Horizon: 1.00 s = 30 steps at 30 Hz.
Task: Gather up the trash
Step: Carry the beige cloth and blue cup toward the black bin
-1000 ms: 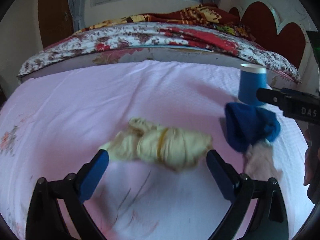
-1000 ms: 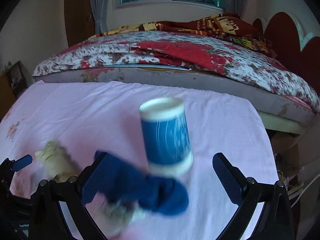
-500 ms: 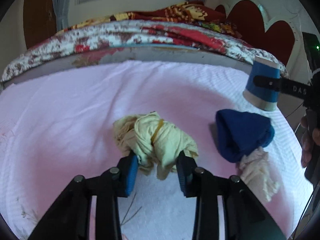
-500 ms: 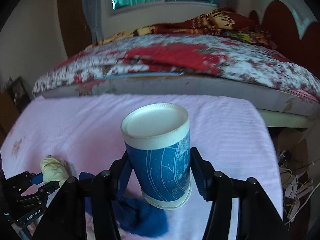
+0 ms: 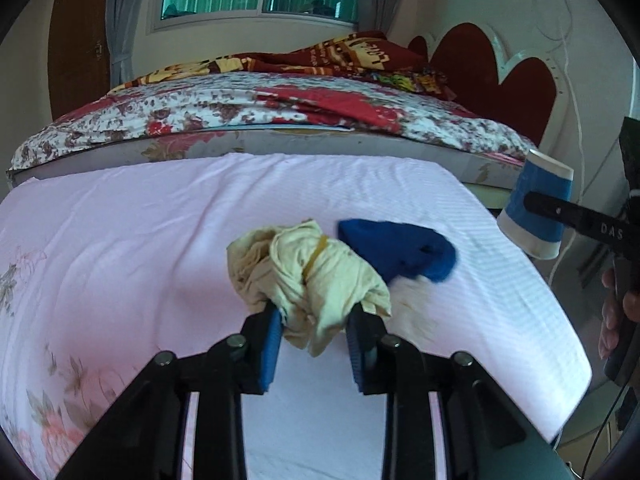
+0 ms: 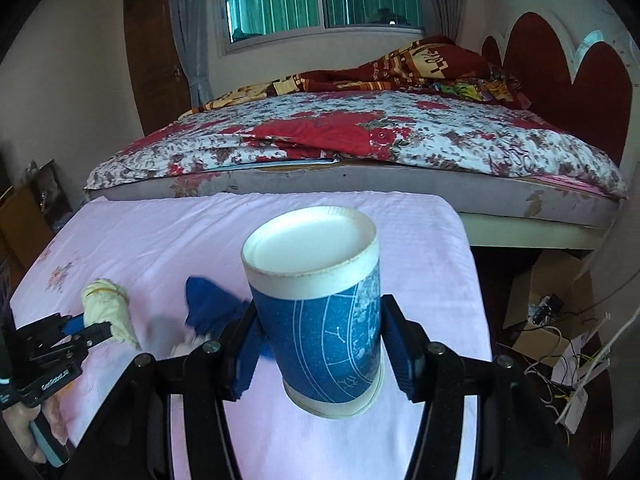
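Observation:
A crumpled pale yellow cloth bundle (image 5: pixel 312 264) tied with a rubber band sits between the blue pads of my left gripper (image 5: pixel 316 320). The jaws are closing and press on its near end, holding it just above the pink sheet (image 5: pixel 160 220). From the right wrist view the same bundle (image 6: pixel 108 300) hangs in the left gripper (image 6: pixel 92 330). My right gripper (image 6: pixel 320 336) is shut on an upside-down blue paper cup (image 6: pixel 316 300), held up off the sheet and tilted. That cup (image 5: pixel 536 208) shows at the right of the left wrist view.
A blue cloth (image 5: pixel 400 252) and a whitish rag (image 5: pixel 412 300) lie on the sheet right of the bundle. A bed with a floral cover (image 5: pixel 280 108) runs along the far edge. A cardboard box and cables (image 6: pixel 552 320) sit on the floor to the right.
Both grippers went from wide open to closed: the left on the yellow bundle, the right on the blue cup. Both have risen, with bundle and cup lifted off the sheet.

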Available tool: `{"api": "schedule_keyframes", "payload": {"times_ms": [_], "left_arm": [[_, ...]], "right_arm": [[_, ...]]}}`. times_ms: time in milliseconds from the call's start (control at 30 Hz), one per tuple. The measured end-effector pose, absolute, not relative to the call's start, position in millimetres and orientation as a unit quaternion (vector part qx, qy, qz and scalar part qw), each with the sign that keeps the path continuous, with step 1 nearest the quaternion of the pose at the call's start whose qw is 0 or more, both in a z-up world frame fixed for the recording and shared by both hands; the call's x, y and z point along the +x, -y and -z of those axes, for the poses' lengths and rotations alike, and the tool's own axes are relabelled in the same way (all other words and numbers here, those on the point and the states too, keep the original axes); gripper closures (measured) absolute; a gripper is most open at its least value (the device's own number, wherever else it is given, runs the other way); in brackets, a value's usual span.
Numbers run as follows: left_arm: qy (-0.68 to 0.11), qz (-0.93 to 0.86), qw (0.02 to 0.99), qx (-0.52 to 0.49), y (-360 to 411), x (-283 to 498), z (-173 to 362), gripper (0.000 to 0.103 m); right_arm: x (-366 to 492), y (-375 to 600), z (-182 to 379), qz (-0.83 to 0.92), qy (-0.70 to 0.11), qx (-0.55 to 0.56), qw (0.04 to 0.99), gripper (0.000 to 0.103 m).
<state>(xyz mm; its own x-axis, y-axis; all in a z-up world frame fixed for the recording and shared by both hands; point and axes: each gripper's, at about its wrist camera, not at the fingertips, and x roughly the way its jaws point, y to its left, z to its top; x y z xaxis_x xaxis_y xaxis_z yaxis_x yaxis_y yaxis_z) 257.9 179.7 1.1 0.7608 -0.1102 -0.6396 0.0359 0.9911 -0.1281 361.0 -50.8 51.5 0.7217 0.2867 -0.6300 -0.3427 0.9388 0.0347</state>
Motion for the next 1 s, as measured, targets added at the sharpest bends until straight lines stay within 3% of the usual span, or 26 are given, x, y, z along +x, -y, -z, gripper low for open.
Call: {"api": "schedule_keyframes", "payload": {"times_ms": [600, 1000], "left_arm": [[-0.332, 0.101, 0.937, -0.031, -86, 170, -16, 0.073], [-0.327, 0.133, 0.936, -0.004, -41, 144, -19, 0.073]], "right_arm": [[204, 139, -67, -0.149, -0.309, -0.050, 0.938, 0.045], [156, 182, -59, -0.131, -0.307, -0.032, 0.942, 0.045]]}}
